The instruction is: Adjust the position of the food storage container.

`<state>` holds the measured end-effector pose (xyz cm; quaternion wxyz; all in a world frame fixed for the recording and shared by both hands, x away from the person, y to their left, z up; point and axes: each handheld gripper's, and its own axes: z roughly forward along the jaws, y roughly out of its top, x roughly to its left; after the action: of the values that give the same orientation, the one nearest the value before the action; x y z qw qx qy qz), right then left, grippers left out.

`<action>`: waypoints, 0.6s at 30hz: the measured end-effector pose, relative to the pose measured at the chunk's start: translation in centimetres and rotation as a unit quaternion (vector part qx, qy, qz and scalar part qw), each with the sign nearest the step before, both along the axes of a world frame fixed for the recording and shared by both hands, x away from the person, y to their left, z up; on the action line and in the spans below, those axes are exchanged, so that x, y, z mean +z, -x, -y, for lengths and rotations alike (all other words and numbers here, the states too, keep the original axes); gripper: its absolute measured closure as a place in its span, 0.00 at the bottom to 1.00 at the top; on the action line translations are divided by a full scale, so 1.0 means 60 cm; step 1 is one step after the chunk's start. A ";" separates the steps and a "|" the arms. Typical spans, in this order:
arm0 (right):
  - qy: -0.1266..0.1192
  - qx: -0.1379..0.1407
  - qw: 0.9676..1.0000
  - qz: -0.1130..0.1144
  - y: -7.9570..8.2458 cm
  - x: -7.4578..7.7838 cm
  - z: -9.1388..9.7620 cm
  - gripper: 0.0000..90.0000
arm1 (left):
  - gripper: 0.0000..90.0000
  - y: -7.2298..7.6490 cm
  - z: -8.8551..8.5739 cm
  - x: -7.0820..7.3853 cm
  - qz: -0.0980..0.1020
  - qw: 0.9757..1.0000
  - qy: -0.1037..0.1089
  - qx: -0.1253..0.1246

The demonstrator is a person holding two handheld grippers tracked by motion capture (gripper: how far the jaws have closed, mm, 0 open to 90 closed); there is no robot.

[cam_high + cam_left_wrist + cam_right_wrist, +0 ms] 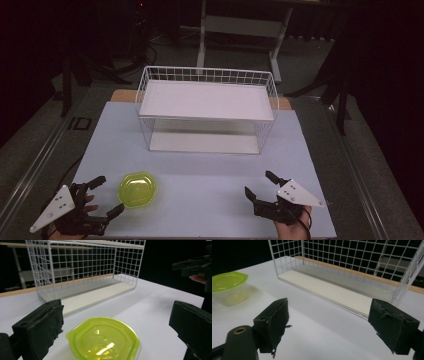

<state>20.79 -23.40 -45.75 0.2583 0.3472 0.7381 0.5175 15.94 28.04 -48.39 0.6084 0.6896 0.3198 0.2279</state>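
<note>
The green-lidded container was seen on the worktop at about seven o'clock, just beside the left gripper, whose fingers were spread wide around nothing. At five o'clock the right gripper was held with fingers equally wide, empty. The wire rack was set at twelve o'clock.

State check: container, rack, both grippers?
green-lidded container: lid on, upright on the table, not held
wire rack: upright, both shelves bare
left gripper: open, jaws either side of the container, not touching
right gripper: open, holds nothing
</note>
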 end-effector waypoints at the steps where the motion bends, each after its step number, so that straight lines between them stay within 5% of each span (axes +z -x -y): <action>1: 0.001 0.001 1.000 0.002 0.001 0.001 0.000 0.19 | 0.00 0.001 0.002 0.000 0.002 1.000 -0.001 -0.001; 5: 0.001 0.005 1.000 0.013 0.004 0.003 -0.001 0.18 | 0.00 0.003 0.001 0.003 -0.002 1.000 0.024 -0.020; 8: -0.009 0.012 1.000 0.017 0.006 0.006 0.001 0.19 | 0.00 0.006 -0.002 0.011 0.013 1.000 0.019 -0.006; 11: -0.020 0.017 1.000 0.017 0.008 0.009 -0.002 0.19 | 0.00 0.007 -0.011 0.028 0.021 0.999 0.040 0.005; 18: -0.024 0.019 0.999 0.019 0.008 0.010 -0.007 0.19 | 0.00 0.007 -0.017 0.051 0.028 0.999 0.039 -0.003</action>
<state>20.32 -22.99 -45.14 0.2541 0.3298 0.7270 0.5460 15.51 29.08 -45.33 0.6442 0.6597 0.3091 0.2330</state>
